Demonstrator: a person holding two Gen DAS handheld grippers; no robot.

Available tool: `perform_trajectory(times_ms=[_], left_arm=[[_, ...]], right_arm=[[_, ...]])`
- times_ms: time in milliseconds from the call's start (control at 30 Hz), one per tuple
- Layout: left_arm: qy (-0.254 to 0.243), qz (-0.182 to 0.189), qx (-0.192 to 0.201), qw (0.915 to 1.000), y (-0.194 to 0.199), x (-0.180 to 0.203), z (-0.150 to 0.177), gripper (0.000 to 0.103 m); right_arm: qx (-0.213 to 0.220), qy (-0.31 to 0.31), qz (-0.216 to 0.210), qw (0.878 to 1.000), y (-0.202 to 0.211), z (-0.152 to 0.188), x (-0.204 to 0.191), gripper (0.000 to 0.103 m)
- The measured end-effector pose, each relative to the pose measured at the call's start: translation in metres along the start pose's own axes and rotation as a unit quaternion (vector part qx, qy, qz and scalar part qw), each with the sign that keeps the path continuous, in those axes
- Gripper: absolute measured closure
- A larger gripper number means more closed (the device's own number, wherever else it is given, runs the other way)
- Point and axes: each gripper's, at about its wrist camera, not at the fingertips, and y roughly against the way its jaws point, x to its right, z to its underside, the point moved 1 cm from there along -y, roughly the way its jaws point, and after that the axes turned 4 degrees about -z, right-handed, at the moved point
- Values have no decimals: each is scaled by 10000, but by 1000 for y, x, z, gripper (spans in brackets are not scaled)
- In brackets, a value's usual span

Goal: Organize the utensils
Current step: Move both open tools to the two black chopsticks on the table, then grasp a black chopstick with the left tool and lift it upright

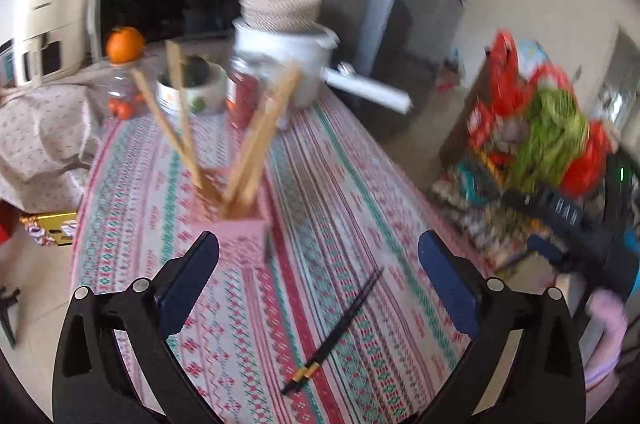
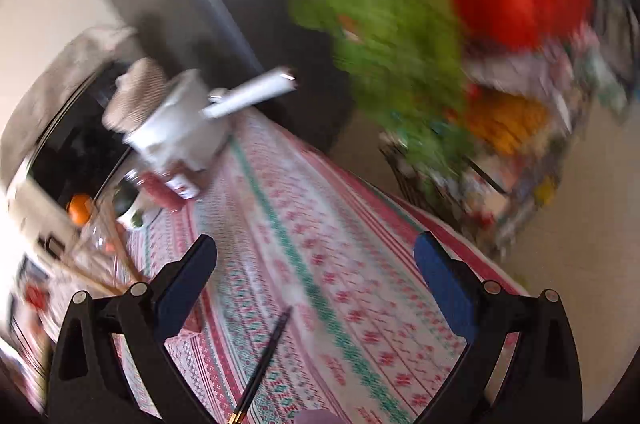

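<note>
While the left wrist view is soft with blur, its main facts read clearly: the left claw [image 1: 318,266] stands wide apart and empty at the bottom of the frame, above the patterned worktop [image 1: 340,184]. A pair of black chopsticks [image 1: 340,328] lies flat on the cloth at lower centre, between the two blue pads but untouched. Just left of centre sits the pink holder [image 1: 244,232], already bristling with wooden chopsticks [image 1: 256,136] that lean outward.

From the right wrist view, the right claw [image 2: 316,264] is likewise spread and holds nothing; the black chopsticks [image 2: 264,360] run toward the bottom edge, slightly left of the gap.

The step in hand looks like picking up that black pair. To do it well, one claw should straddle both sticks near their middle, come down until the pads nearly meet the cloth, then close squarely — so neither stick rolls free.
</note>
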Motion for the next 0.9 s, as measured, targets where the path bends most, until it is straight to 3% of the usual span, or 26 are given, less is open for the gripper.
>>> perform_trajectory(times_ms=[67, 133, 267, 400, 533, 667, 900], left_arm=[[-342, 59, -473, 9983, -27, 22, 9, 7], [-519, 45, -833, 9952, -49, 36, 16, 7], [-814, 88, -1722, 9816, -101, 59, 32, 7], [-931, 141, -2349, 9674, -140, 68, 36, 7], [-666, 224, -2718, 9598, -170, 57, 32, 8], [-581, 24, -3044, 9508, -192, 42, 34, 38], [-677, -16, -2895, 9548, -193, 35, 31, 46]], right_arm=[[-242, -803, -110, 9964, -6, -8, 36, 7], [-368, -1127, -128, 9929, -8, -11, 55, 7], [-684, -1065, -100, 9919, -15, -6, 66, 7], [-1179, -968, -306, 9878, -28, 5, 62, 7], [-1630, -947, -586, 9803, -39, 15, 53, 7], [-1673, -679, -528, 9821, -40, 20, 41, 7], [-1743, -546, -514, 9818, -44, 24, 32, 7]])
